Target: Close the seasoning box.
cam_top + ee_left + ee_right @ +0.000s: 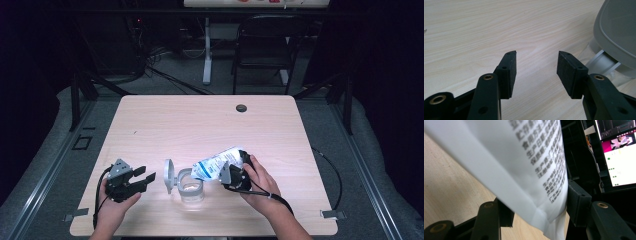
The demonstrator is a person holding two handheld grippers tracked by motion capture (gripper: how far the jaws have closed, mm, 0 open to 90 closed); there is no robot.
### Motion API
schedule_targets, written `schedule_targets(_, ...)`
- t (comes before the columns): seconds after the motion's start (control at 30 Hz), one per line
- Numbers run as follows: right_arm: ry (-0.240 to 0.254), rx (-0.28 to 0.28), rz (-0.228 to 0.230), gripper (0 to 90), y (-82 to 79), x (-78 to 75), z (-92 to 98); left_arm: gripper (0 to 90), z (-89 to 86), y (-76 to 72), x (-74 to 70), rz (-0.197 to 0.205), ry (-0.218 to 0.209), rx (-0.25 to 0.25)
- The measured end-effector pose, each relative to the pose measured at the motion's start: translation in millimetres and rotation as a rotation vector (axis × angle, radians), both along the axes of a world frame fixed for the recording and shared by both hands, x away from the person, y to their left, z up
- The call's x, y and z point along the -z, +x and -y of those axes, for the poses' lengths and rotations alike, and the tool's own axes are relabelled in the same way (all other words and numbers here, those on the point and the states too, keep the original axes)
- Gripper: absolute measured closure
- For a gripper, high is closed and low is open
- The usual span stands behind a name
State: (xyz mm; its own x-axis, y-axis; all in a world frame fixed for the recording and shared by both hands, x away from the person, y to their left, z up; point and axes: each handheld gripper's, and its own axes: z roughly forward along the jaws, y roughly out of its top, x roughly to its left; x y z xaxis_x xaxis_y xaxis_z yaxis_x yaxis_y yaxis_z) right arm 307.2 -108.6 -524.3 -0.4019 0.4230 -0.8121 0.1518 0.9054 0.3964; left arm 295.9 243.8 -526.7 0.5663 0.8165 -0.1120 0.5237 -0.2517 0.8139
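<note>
**Pouch tipped over an open jar at the near edge of the desk**

The pale wooden desk [210, 120] takes up the middle of the high view, with a dark round hole near its far edge and most of its surface bare. All the work sits close to the person's side.

The right hand [262, 187] comes in from the bottom right and holds the right gripper [234, 176]. That gripper is clamped on a white pouch [217, 164] with blue print. The pouch lies tilted, its far end pointing left and down toward the jar. In the right gripper view the pouch [524, 170] passes between the two black jaws, which press on its lower sealed edge, and rows of dark printed text run along its white side.

The left hand [112, 205] rests at the bottom left with the left gripper [137, 179] pointing right, toward the jar. Its jaws stand wide apart with nothing between them; the left gripper view shows bare wood in the gap.

Between the two grippers stands a small clear jar [191, 189], just under the pouch's lower end. Its grey hinged lid [169, 176] is flipped up on the left side, and the same lid [616, 32] appears at the right edge of the left gripper view, near the jaws but apart from them.
</note>
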Motion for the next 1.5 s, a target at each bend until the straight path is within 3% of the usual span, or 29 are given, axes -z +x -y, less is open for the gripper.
schedule_targets(0.67,-0.049,-0.018,0.043,48.2,-1.6,-4.1,-2.9,50.8,0.4,-0.3,-0.3,-0.001,0.004,0.000)
schedule_targets(0.7,-0.075,-0.008,0.041,48.2,-2.5,-5.8,-3.4,50.8,0.3,-0.3,-0.4,-0.002,0.005,0.000)
schedule_targets(0.77,-0.056,-0.019,0.048,48.3,-1.7,-4.1,-3.7,50.8,0.3,-0.2,-0.3,0.001,0.001,0.001)
schedule_targets(1.5,-0.107,-0.041,0.073,48.4,-2.3,-8.9,-6.3,50.8,-0.1,0.1,-0.2,0.001,-0.003,0.000)
